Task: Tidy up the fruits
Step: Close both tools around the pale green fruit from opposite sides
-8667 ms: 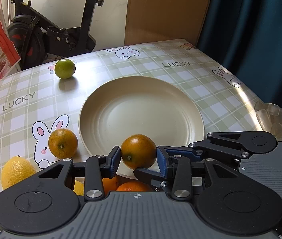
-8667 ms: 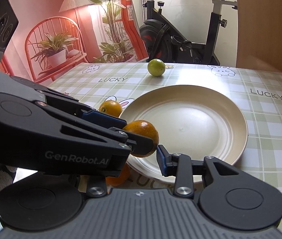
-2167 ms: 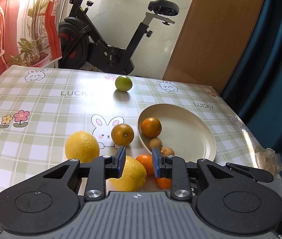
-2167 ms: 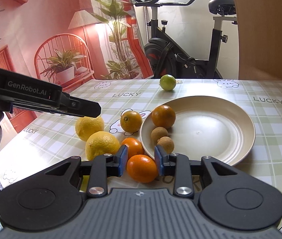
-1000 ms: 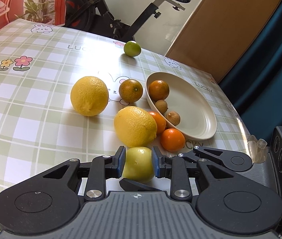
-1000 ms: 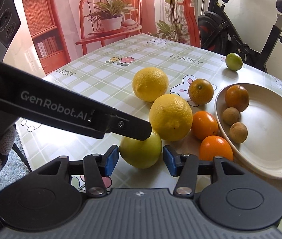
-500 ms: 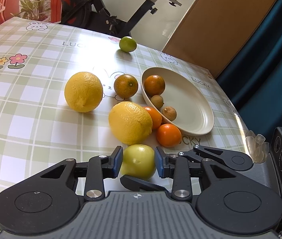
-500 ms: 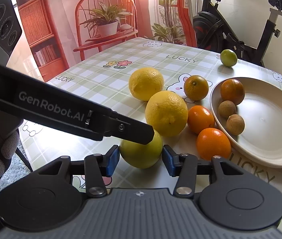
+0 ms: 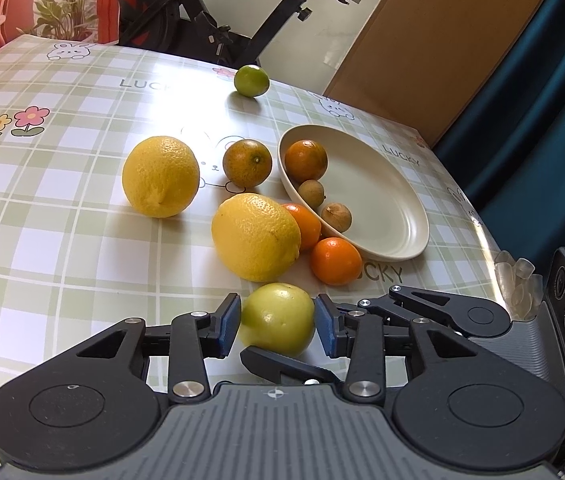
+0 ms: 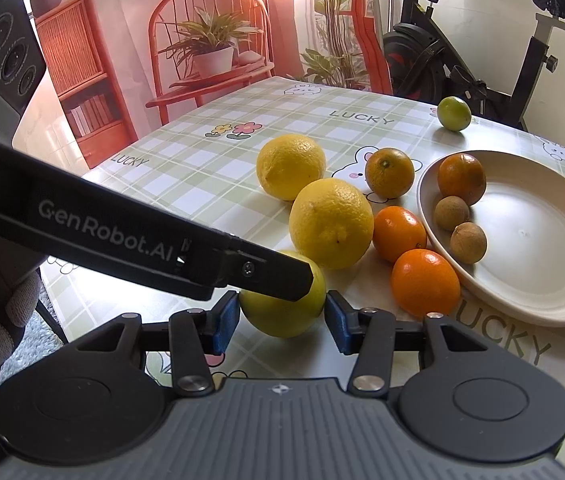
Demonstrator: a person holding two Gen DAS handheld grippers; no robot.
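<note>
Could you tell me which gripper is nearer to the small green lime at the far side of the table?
Neither clearly: the left gripper and right gripper both straddle the yellow-green apple at the near edge, left jaws opening, far from the lime beyond the plate.

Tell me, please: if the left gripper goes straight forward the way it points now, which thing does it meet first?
The left gripper, its jaws opening, has the yellow-green fruit between its fingers, so that comes first. Just beyond lies the large lemon, though the depth between them is hard to judge.
</note>
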